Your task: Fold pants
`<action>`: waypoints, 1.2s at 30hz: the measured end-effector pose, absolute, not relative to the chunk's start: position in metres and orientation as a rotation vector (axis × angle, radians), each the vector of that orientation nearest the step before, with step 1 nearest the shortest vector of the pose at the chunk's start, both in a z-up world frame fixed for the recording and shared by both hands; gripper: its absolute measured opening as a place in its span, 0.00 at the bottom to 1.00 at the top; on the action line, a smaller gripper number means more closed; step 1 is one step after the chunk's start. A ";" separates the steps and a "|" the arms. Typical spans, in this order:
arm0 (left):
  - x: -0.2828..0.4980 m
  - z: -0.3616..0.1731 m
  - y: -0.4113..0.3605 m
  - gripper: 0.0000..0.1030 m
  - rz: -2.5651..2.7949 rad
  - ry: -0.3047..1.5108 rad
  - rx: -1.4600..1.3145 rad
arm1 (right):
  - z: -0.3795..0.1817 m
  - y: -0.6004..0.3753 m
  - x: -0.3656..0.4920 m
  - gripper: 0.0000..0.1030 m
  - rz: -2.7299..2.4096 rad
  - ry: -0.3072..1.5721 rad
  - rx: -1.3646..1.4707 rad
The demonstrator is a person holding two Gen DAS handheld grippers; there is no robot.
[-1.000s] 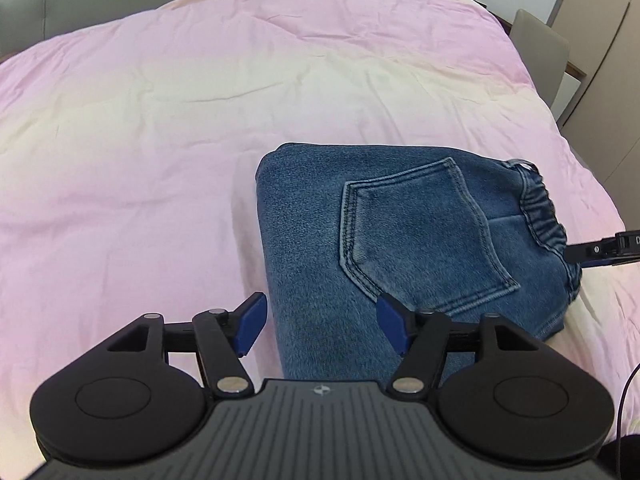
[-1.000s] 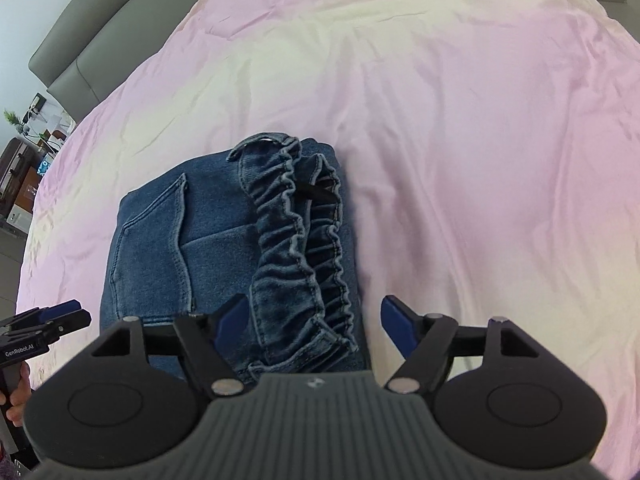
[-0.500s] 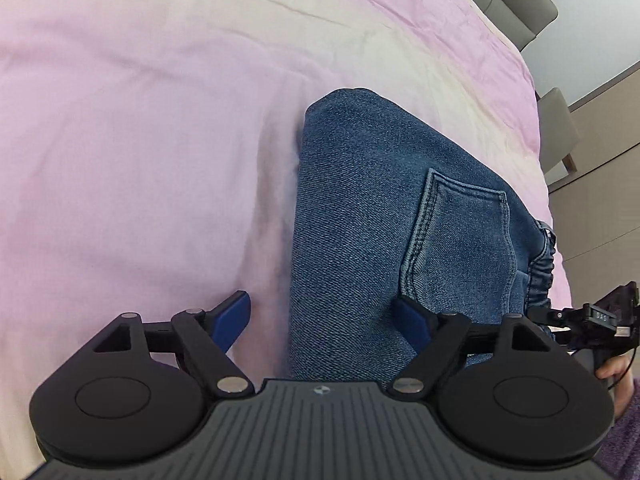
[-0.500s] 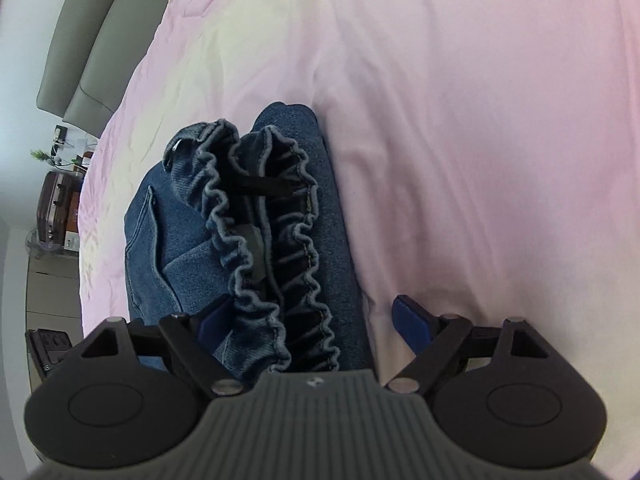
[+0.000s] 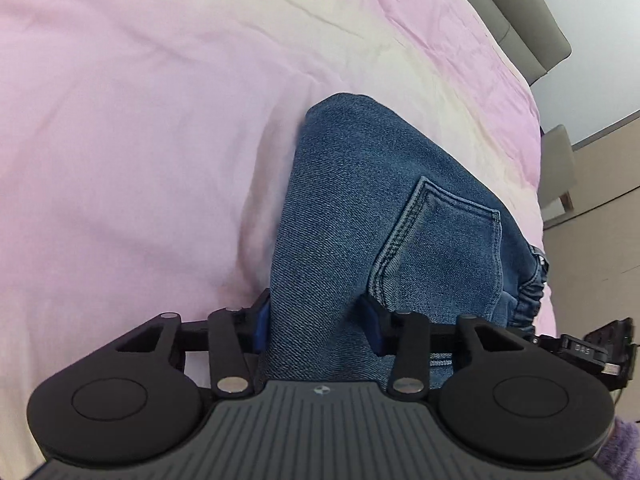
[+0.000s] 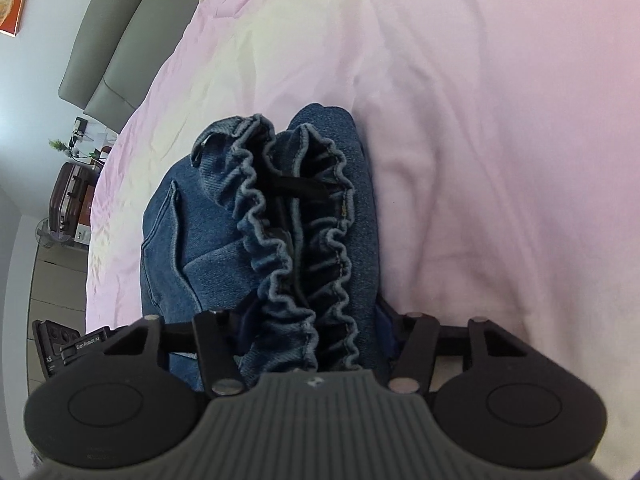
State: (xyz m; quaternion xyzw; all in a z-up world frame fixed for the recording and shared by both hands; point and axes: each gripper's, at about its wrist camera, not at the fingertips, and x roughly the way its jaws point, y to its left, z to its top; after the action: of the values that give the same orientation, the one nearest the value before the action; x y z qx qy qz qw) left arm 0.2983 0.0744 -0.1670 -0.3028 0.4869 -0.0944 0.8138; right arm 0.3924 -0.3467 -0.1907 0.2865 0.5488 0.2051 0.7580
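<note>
Left gripper (image 5: 318,326): matte black body, two round discs, ribbed grey centre plate with small logo, silver screws on black linkage arms, blue pads (image 5: 261,326). Right gripper (image 6: 314,330): same build, darker blue pads. White "GenRobot.AI" lettering on the other unit's side. Fuzzy purple sleeve (image 5: 624,446) at corner.

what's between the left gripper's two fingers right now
The folded edge of the jeans fills the left gripper, whose jaws have just been closing onto it; the left wrist view shows it.

Pink bedspread (image 5: 160,140), creased, w/ pale yellow patches. Grey padded headboard (image 6: 108,40) behind bed. Chair (image 5: 558,168) by wall. Dark red suitcase (image 6: 70,196) & small plant (image 6: 58,146) nr headboard.
</note>
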 end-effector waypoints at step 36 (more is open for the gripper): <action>0.219 -0.098 0.131 0.35 -0.164 0.978 -0.651 | -0.117 -0.285 0.303 0.43 0.438 1.201 0.567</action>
State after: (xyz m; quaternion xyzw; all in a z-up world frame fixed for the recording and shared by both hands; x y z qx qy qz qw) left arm 0.2194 0.1306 -0.0981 -0.3070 0.4609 -0.0771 0.8291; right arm 0.3025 -0.2848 -0.1168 0.2609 0.5526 0.2014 0.7655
